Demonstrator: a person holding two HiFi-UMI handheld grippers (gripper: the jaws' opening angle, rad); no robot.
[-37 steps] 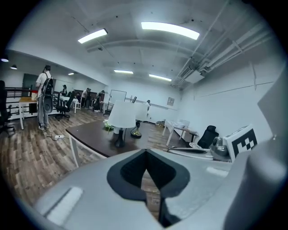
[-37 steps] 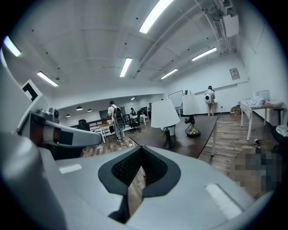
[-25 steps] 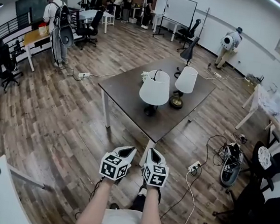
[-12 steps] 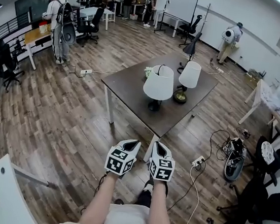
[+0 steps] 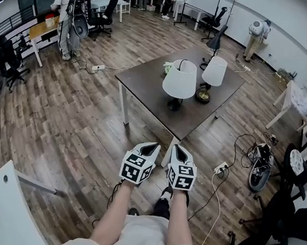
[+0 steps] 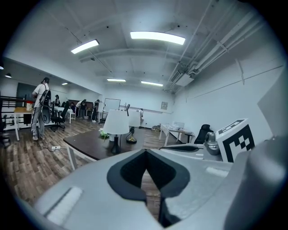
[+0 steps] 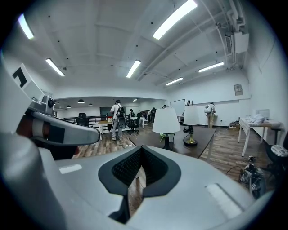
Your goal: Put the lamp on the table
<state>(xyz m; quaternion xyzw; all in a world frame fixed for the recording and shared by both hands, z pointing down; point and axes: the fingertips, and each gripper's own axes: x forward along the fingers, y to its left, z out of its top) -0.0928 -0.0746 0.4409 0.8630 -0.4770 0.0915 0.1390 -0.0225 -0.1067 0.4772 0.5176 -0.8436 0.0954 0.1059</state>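
While you stand back from the table (image 5: 146, 90), the head view shows both grippers held low in front of you, side by side over the wood floor (image 5: 67, 136). The left gripper (image 5: 152, 146) and the right gripper (image 5: 176, 148) each have their jaws drawn together and hold nothing. The dark table lies well apart from them, beyond their tips. Two lamps stand upright on it. The nearer lamp (image 5: 180, 79), a white shade on a dark base, is around the middle of the top. The second lamp (image 5: 214, 71), a white shade on a brass-coloured base, is just beside it. A small green plant (image 5: 168, 67) sits behind the nearer lamp, and a power strip (image 5: 218, 168) lies on the floor to your right.

In the left gripper view your jaws meet at the tips and are empty. Past them you see the table's near corner and both lamps on it, with the right gripper's marker cube (image 6: 236, 140) at the right edge.

In the right gripper view the claw is fully closed on nothing. Both lamps stand ahead on the table — well beyond the tips — and the left gripper shows at the left edge.
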